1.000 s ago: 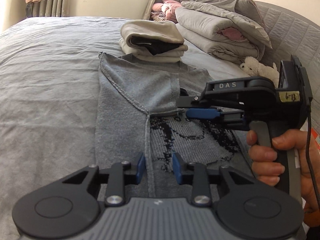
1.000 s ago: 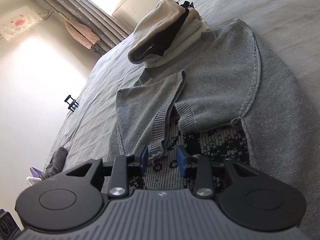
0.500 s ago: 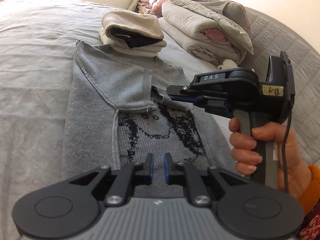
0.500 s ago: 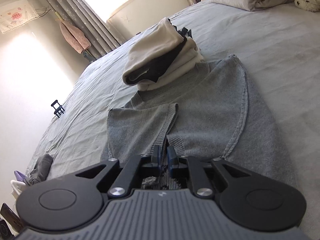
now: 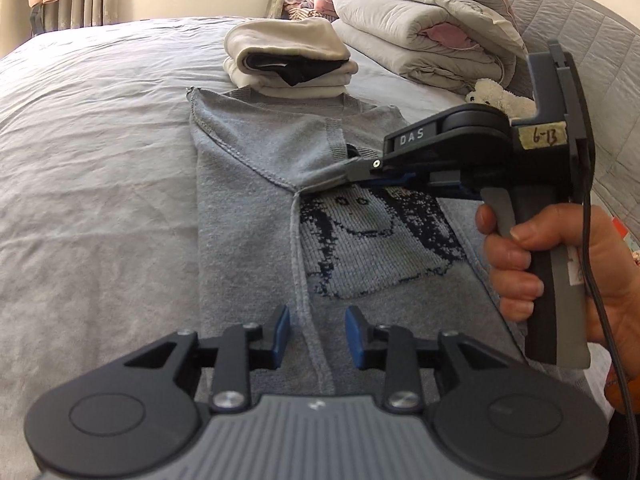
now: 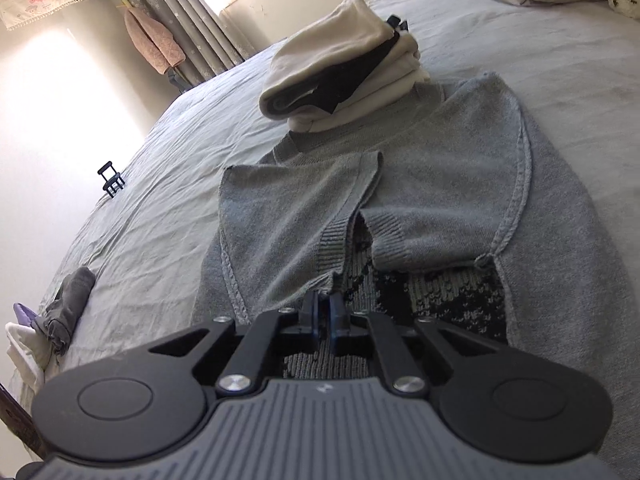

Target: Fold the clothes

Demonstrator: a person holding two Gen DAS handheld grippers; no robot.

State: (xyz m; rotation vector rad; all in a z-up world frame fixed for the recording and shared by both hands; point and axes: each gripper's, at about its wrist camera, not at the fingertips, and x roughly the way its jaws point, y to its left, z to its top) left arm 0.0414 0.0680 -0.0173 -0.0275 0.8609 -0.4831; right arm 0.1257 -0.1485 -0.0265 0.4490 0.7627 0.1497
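The grey sweater lies flat on the bed, with lots of bare sheet on its left side. At its top edge, a stack of folded clothes sits touching the neck of the sweater. On the right there is less room: a pile of folded quilts and a small white stuffed toy lie near the bed's padded edge.

The sweater is inside out, so its seams show. Both sleeves are folded in over the middle. A dark knitted picture shows below the sleeves.

The left gripper is over the bottom part of the sweater. Its blue fingers are spread apart, with a seam running between them, and they hold nothing.

The right gripper has its fingers pressed together, pinching the ribbed cuff of one folded sleeve. A hand grips its handle.

A small black clip and some rolled clothes lie far off on the bed.
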